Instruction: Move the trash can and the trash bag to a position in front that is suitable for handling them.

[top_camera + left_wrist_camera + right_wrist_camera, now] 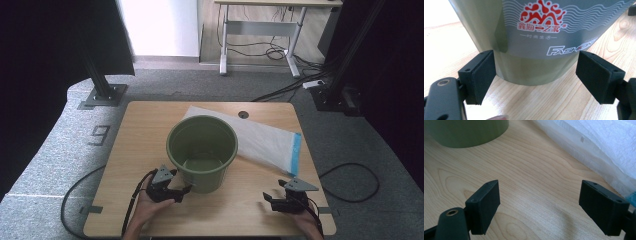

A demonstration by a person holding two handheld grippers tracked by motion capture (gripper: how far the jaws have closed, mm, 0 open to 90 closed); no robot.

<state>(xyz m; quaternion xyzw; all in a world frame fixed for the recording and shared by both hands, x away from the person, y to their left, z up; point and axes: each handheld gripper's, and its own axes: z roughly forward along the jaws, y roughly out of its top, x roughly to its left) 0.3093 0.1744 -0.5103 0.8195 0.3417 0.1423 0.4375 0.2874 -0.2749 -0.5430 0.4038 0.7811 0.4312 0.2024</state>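
A green plastic bucket (202, 150) stands upright in the middle of the wooden table (135, 145); it looks empty inside. In the left gripper view its side (534, 37) carries a grey label with red and white print. My left gripper (182, 192) is open at the bucket's lower left, its jaws on either side of the bucket's base without touching it. My right gripper (268, 198) is open near the table's front right, over bare wood. A white plastic bag with a blue edge (270, 142) lies flat behind and right of the bucket, and its edge (599, 147) appears in the right gripper view.
A round cable hole (243, 114) is at the table's far edge. Black cables (350, 175) run over the grey floor beside the table. Black frame posts (102, 85) stand at both far corners. A desk (260, 30) stands farther back.
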